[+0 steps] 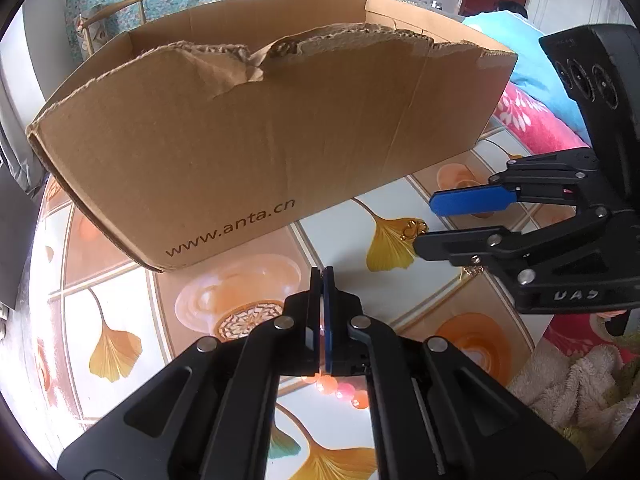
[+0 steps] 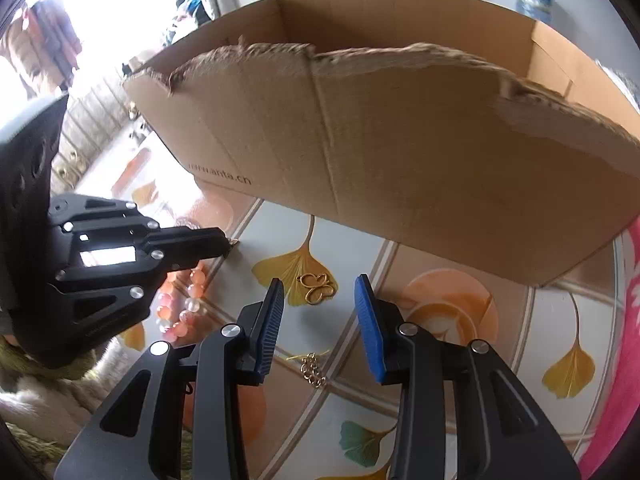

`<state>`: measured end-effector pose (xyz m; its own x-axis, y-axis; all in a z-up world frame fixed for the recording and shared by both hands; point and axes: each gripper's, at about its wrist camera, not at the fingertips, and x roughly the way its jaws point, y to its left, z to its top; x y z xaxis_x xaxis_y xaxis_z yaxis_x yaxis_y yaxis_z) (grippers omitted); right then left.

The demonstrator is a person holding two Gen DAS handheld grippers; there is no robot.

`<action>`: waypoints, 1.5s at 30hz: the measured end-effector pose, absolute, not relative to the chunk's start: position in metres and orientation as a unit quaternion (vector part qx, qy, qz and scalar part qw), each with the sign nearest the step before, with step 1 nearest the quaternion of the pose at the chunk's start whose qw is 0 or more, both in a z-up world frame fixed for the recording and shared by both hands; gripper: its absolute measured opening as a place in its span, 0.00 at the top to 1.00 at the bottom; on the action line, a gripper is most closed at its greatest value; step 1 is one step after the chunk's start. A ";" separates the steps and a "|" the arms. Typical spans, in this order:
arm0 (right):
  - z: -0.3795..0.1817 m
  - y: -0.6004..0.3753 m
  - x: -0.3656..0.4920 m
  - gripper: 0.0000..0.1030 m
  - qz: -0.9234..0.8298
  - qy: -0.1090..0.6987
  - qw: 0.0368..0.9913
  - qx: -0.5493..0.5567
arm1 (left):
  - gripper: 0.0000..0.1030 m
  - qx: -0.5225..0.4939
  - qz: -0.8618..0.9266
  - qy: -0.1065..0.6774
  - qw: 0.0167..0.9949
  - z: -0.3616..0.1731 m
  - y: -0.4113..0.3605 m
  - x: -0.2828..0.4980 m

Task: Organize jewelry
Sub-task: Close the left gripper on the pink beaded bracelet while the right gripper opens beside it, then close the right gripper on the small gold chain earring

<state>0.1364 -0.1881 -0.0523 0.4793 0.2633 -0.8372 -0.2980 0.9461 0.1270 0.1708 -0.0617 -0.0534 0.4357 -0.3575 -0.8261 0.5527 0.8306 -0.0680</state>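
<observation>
A gold butterfly-shaped piece point(image 2: 318, 288) lies on the ginkgo-print tablecloth point(image 2: 460, 392), in front of a cardboard box point(image 2: 400, 140). My right gripper point(image 2: 319, 282) stands open just over it, blue pads on either side and not pressing. A small gold chain point(image 2: 314, 368) lies closer in, beneath the same jaws. To the left, an orange and pink bead bracelet point(image 2: 180, 304) rests on the cloth under my left gripper point(image 2: 226, 242). In the left wrist view the left gripper point(image 1: 322, 274) is shut, with nothing visible between its pads, and the bracelet point(image 1: 340, 392) shows below it. The right gripper point(image 1: 424, 222) hovers by the butterfly point(image 1: 414, 229).
The torn-rimmed cardboard box point(image 1: 240, 140) stands open-topped just beyond both grippers. A fluffy towel point(image 1: 580, 380) lies at the table's near edge. Pink flowered fabric point(image 1: 532, 120) sits to the right of the box. A chair point(image 1: 108, 20) stands behind.
</observation>
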 end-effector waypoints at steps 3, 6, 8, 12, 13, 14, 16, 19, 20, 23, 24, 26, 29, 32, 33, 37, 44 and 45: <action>-0.052 -0.179 0.137 0.65 0.164 0.479 0.861 -0.049 | 0.99 0.103 -0.271 0.457 0.841 -0.054 -0.060 0.171; -0.051 -0.174 0.136 0.74 0.157 0.476 0.862 -0.074 | 0.99 0.101 -0.271 0.457 0.841 -0.054 -0.059 0.171; -0.051 -0.173 0.136 0.81 0.162 0.479 0.860 -0.069 | 0.99 0.099 -0.272 0.456 0.841 -0.054 -0.059 0.171; -0.050 -0.175 0.138 0.87 0.162 0.483 0.859 -0.058 | 0.99 0.096 -0.274 0.456 0.841 -0.054 -0.058 0.171; -0.050 -0.175 0.138 0.87 0.161 0.483 0.859 -0.056 | 0.99 0.096 -0.275 0.456 0.841 -0.054 -0.058 0.171; -0.050 -0.177 0.138 0.87 0.160 0.482 0.859 -0.056 | 0.99 0.096 -0.275 0.455 0.841 -0.054 -0.057 0.171; -0.050 -0.177 0.138 0.87 0.158 0.482 0.860 -0.055 | 1.00 0.096 -0.276 0.455 0.841 -0.054 -0.057 0.171; -0.050 -0.182 0.135 0.95 0.154 0.483 0.860 -0.049 | 1.00 0.094 -0.279 0.453 0.841 -0.054 -0.056 0.171; -0.049 -0.184 0.134 0.95 0.153 0.485 0.860 -0.046 | 1.00 0.094 -0.280 0.453 0.841 -0.054 -0.056 0.171; -0.048 -0.189 0.130 0.95 0.148 0.484 0.861 -0.039 | 1.00 0.095 -0.282 0.449 0.842 -0.052 -0.056 0.170; -0.047 -0.190 0.129 0.95 0.146 0.484 0.862 -0.038 | 1.00 0.094 -0.283 0.449 0.843 -0.051 -0.056 0.169; -0.047 -0.192 0.126 0.95 0.143 0.484 0.862 -0.036 | 1.00 0.092 -0.284 0.449 0.842 -0.049 -0.055 0.168; -0.045 -0.195 0.122 0.95 0.139 0.483 0.864 -0.032 | 1.00 0.087 -0.286 0.448 0.843 -0.047 -0.052 0.166; -0.041 -0.197 0.121 0.95 0.141 0.480 0.865 -0.024 | 1.00 0.089 -0.285 0.447 0.843 -0.045 -0.049 0.164; -0.040 -0.197 0.121 0.95 0.140 0.477 0.868 -0.022 | 0.95 0.090 -0.284 0.447 0.843 -0.045 -0.049 0.164; -0.040 -0.195 0.124 0.94 0.142 0.477 0.867 -0.019 | 0.72 0.094 -0.288 0.450 0.840 -0.047 -0.055 0.166; -0.038 -0.193 0.127 0.94 0.143 0.470 0.871 -0.013 | 0.77 0.099 -0.280 0.460 0.837 -0.054 -0.062 0.172; -0.038 -0.194 0.126 0.94 0.142 0.469 0.872 -0.012 | 0.84 0.103 -0.276 0.459 0.838 -0.054 -0.062 0.173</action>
